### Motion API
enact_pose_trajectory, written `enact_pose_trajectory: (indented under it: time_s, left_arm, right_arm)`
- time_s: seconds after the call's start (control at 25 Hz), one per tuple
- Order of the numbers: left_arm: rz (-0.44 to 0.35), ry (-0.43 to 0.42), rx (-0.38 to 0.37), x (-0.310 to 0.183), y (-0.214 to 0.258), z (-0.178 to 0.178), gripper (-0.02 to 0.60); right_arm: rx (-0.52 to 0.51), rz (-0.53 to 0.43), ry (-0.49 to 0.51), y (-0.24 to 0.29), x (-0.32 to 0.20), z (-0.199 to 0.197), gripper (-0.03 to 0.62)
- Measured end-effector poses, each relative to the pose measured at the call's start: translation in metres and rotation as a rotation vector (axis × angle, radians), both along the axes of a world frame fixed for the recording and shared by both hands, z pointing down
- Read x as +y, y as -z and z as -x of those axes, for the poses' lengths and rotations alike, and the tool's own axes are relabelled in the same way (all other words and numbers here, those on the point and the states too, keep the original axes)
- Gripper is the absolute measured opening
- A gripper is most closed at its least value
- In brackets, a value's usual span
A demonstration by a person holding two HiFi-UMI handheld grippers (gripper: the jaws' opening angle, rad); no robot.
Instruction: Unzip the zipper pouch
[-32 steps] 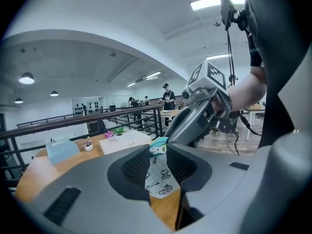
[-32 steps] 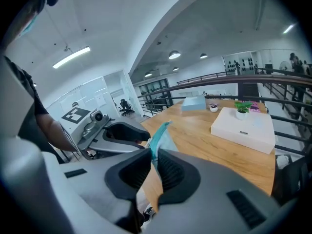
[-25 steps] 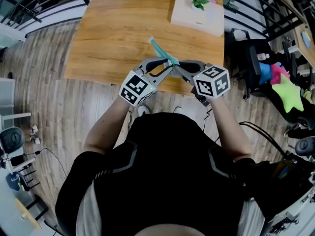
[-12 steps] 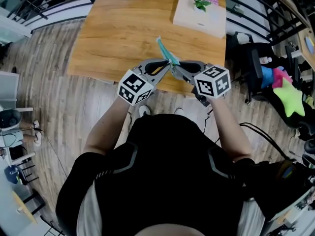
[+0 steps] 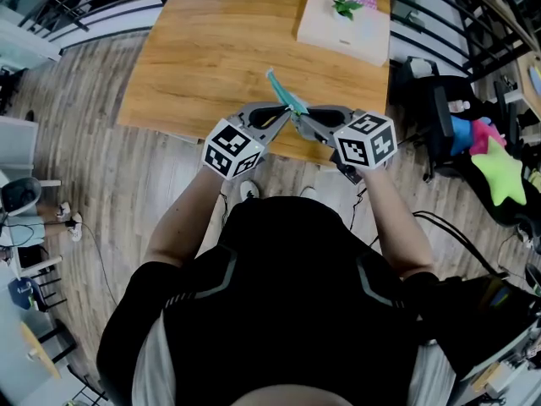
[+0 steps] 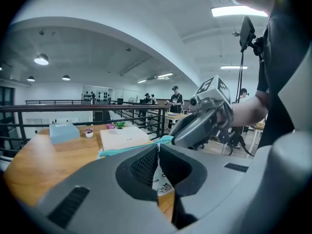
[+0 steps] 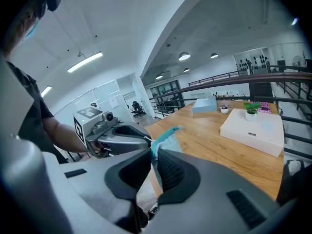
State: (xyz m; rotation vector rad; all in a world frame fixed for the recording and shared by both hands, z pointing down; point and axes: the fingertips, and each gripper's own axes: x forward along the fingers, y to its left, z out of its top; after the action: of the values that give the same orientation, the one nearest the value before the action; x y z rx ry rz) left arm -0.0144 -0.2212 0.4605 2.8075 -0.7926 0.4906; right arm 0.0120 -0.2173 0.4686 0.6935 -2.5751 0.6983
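One wooden surface (image 5: 211, 57), smooth, grain visible. Pouch (image 5: 284, 91) is held in the air over its near edge: teal, thin fabric, limp and light. It will likely sag and twist unless pinched close beside the zip. Right tool (image 5: 302, 116) clamps the fabric edge. Left tool (image 5: 289, 114) jaws have just closed on a thin white sliver, probably the pull (image 6: 158, 149).

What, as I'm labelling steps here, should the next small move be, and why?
Probably pull the left tongs, just closed on the thin white zipper tab, steadily away from the right tongs, which clamp the teal fabric pouch.
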Motion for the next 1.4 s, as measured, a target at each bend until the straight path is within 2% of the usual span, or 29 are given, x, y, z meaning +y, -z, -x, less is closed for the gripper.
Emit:
enact_pose_trajectory:
  time_s: [0.28, 0.44, 0.84, 1.0, 1.2, 1.4]
  left_arm:
    - [0.026, 0.035, 0.027, -0.005, 0.006, -0.004, 0.031]
    - [0.056, 0.090, 0.049, -0.016, 0.009, -0.001, 0.031]
    - [0.042, 0.183, 0.007, -0.026, 0.011, 0.010, 0.031]
    - [0.044, 0.239, 0.003, -0.030, 0.011, 0.024, 0.031]
    - [0.044, 0.260, -0.008, -0.038, 0.008, 0.041, 0.031]
    - [0.091, 0.324, 0.031, -0.065, 0.004, 0.075, 0.031]
  right_arm:
    - [0.000, -0.012, 0.035, 0.003, -0.003, -0.008, 0.051]
    - [0.014, -0.013, 0.061, 0.001, -0.006, -0.017, 0.049]
    - [0.004, -0.020, 0.108, 0.002, -0.009, -0.028, 0.049]
    - [0.003, -0.019, 0.122, 0.000, -0.011, -0.030, 0.049]
    - [0.002, -0.021, 0.120, -0.003, -0.020, -0.019, 0.049]
    - [0.023, -0.009, 0.101, -0.007, -0.036, -0.003, 0.049]
